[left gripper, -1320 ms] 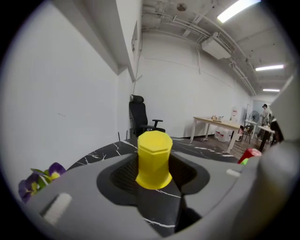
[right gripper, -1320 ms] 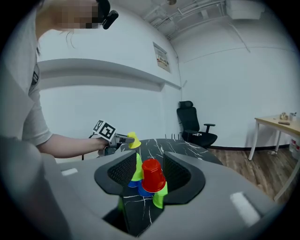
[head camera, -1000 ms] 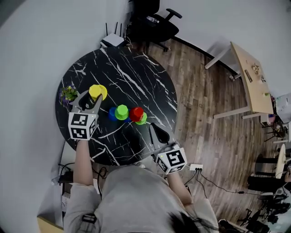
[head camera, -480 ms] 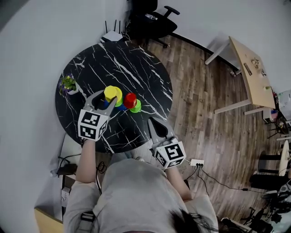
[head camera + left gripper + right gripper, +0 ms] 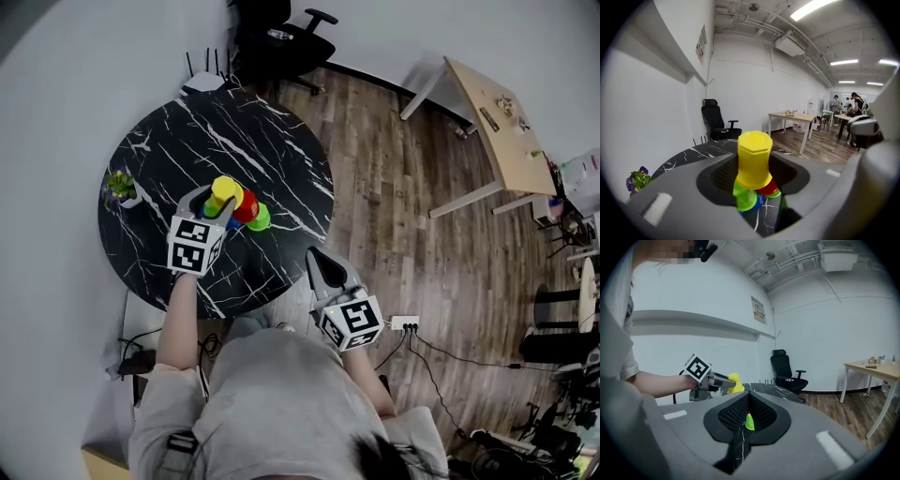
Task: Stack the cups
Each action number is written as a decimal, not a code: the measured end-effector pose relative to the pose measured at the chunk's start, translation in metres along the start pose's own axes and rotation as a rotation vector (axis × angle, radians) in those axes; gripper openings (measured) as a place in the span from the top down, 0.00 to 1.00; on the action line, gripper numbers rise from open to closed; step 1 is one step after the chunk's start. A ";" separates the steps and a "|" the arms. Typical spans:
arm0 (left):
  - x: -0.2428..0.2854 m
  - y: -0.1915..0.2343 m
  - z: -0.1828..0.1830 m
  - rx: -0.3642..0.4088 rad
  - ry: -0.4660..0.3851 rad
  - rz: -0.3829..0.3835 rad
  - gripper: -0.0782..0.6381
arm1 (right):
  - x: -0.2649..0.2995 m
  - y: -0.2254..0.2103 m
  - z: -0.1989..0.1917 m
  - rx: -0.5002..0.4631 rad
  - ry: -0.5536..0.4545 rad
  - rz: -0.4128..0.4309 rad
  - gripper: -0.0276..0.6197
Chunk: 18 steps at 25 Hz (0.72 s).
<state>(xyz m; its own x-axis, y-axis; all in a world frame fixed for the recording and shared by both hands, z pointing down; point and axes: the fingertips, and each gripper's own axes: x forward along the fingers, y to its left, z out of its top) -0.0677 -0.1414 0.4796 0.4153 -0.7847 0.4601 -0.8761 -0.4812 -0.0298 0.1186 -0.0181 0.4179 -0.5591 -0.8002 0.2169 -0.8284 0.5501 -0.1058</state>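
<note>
My left gripper (image 5: 212, 202) is shut on an upside-down yellow cup (image 5: 223, 191) and holds it above a cluster of cups on the black marble table (image 5: 178, 141). In the left gripper view the yellow cup (image 5: 753, 159) fills the space between the jaws, with a green cup (image 5: 745, 199), a red cup (image 5: 769, 188) and a blue cup (image 5: 760, 202) close below it. The head view shows the red cup (image 5: 247, 208) and a green cup (image 5: 261, 221) beside the yellow one. My right gripper (image 5: 320, 260) is shut and empty, off the table's near right edge, over the wooden floor.
A small potted plant (image 5: 120, 187) stands at the table's left edge. Beyond the table is a black office chair (image 5: 281, 42). A wooden desk (image 5: 492, 117) stands at the right. A power strip (image 5: 404, 324) and cables lie on the floor by me.
My left gripper has carried the yellow cup to the right, from apart at the left to above the other cups. The right gripper has drawn back off the table's edge.
</note>
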 end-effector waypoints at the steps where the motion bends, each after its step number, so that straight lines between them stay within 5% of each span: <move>1: 0.003 0.000 -0.001 0.004 0.007 0.001 0.54 | -0.002 -0.002 0.000 0.001 0.000 -0.007 0.95; 18: 0.013 -0.003 -0.008 -0.028 0.013 -0.049 0.50 | 0.003 -0.006 0.000 0.010 0.006 -0.031 0.95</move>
<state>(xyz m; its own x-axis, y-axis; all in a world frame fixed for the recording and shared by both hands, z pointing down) -0.0619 -0.1471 0.4924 0.4553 -0.7552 0.4716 -0.8611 -0.5081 0.0177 0.1221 -0.0240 0.4187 -0.5334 -0.8152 0.2256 -0.8453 0.5230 -0.1088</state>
